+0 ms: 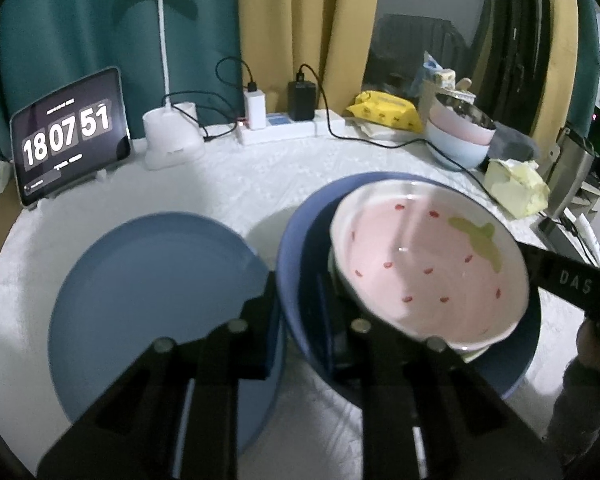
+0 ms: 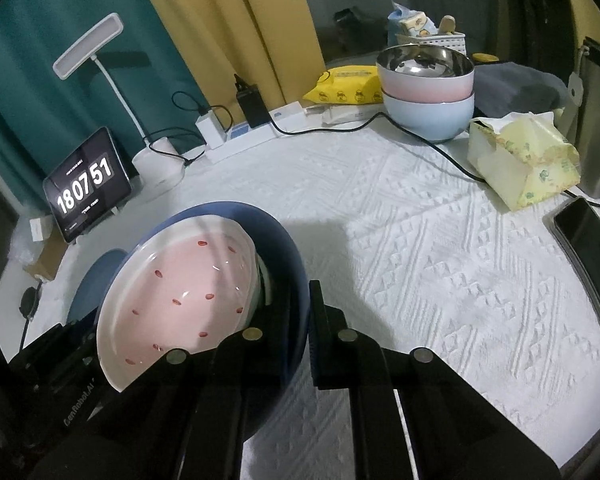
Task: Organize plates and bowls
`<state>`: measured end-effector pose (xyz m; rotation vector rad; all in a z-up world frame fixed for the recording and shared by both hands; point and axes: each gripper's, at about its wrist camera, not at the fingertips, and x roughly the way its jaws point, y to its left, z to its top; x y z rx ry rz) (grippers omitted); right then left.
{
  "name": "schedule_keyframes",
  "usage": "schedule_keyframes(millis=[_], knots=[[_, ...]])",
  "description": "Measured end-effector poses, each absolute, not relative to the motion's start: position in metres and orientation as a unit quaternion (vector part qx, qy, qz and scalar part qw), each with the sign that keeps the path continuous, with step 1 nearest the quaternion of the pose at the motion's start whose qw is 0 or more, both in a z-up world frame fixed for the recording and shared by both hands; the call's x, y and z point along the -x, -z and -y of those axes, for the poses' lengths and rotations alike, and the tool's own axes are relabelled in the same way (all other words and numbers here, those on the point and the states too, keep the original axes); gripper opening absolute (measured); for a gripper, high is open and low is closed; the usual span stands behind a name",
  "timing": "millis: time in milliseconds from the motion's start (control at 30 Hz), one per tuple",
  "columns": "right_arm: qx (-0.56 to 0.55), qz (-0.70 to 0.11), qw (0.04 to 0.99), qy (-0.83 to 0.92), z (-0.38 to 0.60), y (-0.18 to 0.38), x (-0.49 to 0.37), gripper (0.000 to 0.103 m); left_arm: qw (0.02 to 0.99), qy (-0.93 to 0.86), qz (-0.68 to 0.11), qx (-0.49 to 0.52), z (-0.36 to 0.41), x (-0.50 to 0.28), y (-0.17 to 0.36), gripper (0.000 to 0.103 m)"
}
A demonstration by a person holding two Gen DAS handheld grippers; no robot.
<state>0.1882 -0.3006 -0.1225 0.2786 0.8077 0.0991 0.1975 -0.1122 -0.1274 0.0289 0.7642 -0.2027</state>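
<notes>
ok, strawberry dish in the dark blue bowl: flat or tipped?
Tipped. The strawberry dish leans inside the dark blue bowl, one edge raised above the bowl's rim, the other sunk inside. Both hand-held grippers clamp that bowl's rim.

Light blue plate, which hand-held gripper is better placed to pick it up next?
Left, probably. The light blue plate lies beside the left hand-held gripper; from the right hand-held gripper it sits beyond the dark blue bowl. Both are shut on that bowl's rim.
</notes>
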Motion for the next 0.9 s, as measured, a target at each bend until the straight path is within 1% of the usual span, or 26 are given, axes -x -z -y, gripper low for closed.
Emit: schedule_keyframes(millis=[567,900], knots=[[-0.137,-0.392,0.909,-0.042,0.302,0.118,-0.185,0.008,0.919,0.109,-0.378,-0.004,0.111,-0.196,0.126,0.016],[-0.138,-0.384,0.912,-0.04,0.303,0.108,-0.179,0.008,0.923,0.115,-0.368,0.002,0.111,-0.19,0.116,0.015]])
